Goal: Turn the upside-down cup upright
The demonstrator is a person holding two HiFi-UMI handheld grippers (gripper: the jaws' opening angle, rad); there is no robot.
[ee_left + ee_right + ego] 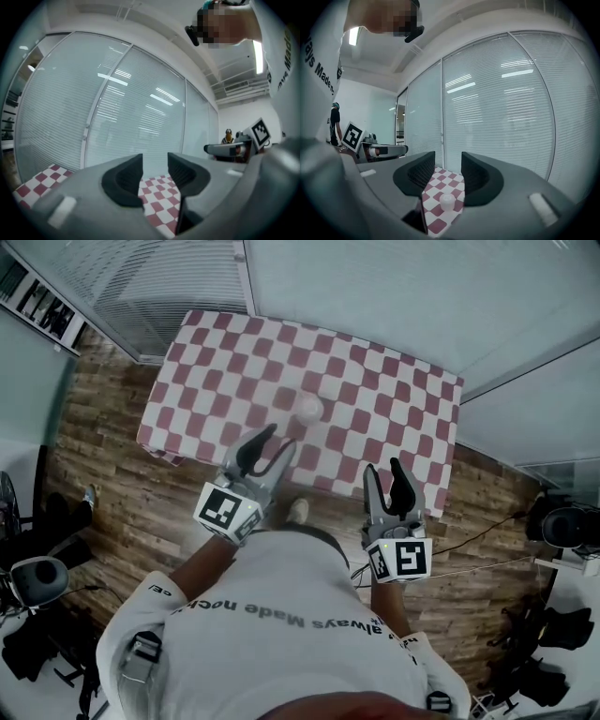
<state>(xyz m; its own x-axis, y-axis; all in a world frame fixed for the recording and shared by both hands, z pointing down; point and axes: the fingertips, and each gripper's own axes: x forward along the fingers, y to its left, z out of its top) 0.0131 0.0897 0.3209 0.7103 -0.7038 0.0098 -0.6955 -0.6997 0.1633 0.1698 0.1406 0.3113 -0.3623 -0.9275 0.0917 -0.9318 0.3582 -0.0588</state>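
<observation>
Evidently approach step: cup (308,408) on far table (394,427) unreached; left gripper (277,439), right gripper (383,467) spread, empty; next, reach, pinch cup.

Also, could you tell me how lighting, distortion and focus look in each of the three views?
Head view: even, dim light, no hard shadows; the cup is a pale, soft blob on the checked cloth. Left gripper view: heavy fisheye with a black rim, blinds bowed and streaked with light reflections. Right gripper view: same distortion and reflections; cup small but clear.
</observation>
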